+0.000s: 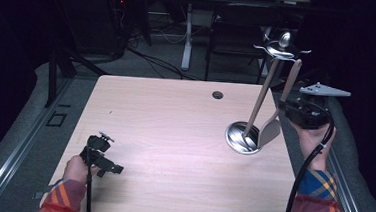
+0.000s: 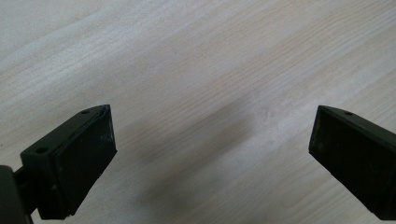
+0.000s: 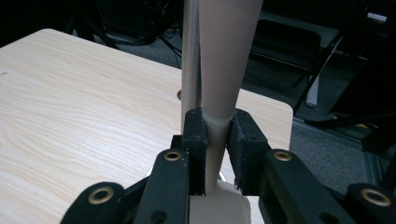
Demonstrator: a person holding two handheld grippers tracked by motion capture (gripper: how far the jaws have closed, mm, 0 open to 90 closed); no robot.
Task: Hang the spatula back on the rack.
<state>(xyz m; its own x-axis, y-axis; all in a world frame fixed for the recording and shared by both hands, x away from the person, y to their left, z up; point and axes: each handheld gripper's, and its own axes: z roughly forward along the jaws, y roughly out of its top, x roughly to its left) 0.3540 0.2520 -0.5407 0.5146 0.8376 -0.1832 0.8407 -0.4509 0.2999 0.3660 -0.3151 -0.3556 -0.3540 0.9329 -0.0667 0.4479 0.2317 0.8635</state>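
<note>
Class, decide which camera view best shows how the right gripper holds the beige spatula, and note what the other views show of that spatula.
The right gripper view: the right gripper has its jaws pressed on the beige spatula at its neck, seen close up. The high view shows the whole spatula hanging upright beside the steel stand, but the grip is small. The left gripper view looks at the table.

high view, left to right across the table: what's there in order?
left gripper → cable hole in the tabletop → round metal stand base → beige spatula → right gripper, jaws shut on the spatula's handle
</note>
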